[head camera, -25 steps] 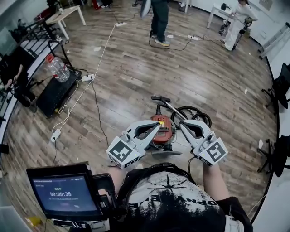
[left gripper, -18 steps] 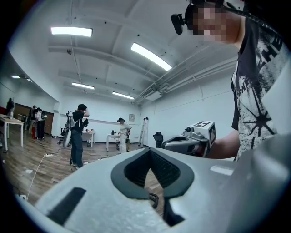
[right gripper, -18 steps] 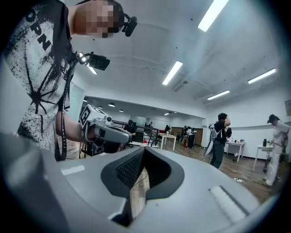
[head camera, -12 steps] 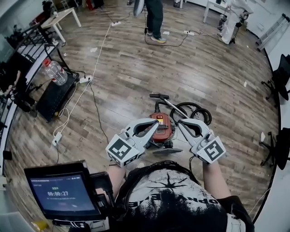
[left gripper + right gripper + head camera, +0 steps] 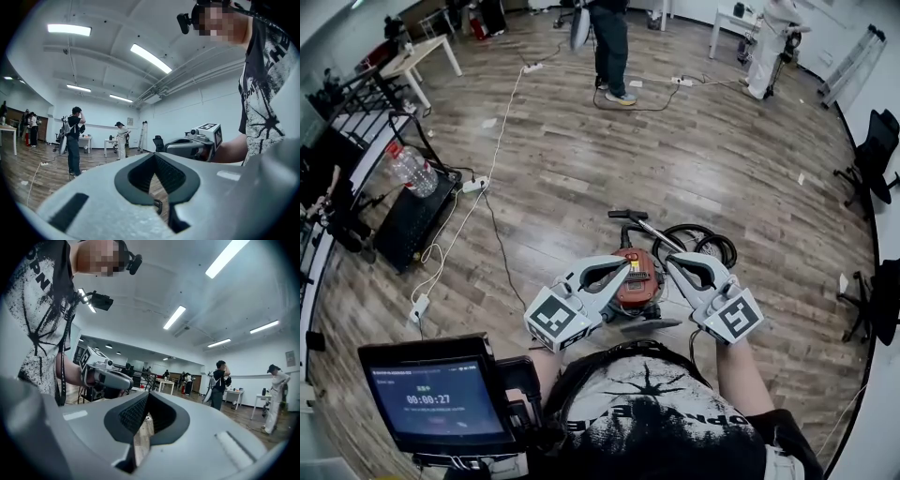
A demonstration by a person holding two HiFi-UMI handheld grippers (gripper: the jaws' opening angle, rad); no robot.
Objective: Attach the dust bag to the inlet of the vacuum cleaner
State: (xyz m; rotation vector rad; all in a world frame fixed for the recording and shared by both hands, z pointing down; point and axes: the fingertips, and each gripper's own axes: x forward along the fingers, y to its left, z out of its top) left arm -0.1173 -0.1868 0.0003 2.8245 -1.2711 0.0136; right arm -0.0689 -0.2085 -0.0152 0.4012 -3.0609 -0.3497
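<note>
A red vacuum cleaner (image 5: pixel 636 277) stands on the wood floor, with its black handle (image 5: pixel 628 215) at the far side and a coiled black hose (image 5: pixel 701 243) to its right. I make out no dust bag in any view. My left gripper (image 5: pixel 624 264) and my right gripper (image 5: pixel 669 262) are held level in front of the chest, above the vacuum, tips turned towards each other. Both are shut with nothing between the jaws. The left gripper view shows its closed jaws (image 5: pixel 153 155) and the right gripper (image 5: pixel 197 143) opposite. The right gripper view shows its closed jaws (image 5: pixel 147 394) and the left gripper (image 5: pixel 106 376).
A black cart (image 5: pixel 412 208) with a water bottle (image 5: pixel 410 168) stands at the left. A white cable and power strip (image 5: pixel 474 186) run across the floor. Two people (image 5: pixel 609 42) stand far off by white tables. Black chairs (image 5: pixel 872 155) line the right wall. A timer screen (image 5: pixel 436 398) hangs at the lower left.
Both grippers stay shut and keep their places above the vacuum. The head view has tipped a little, so the far floor sits lower in the picture.
</note>
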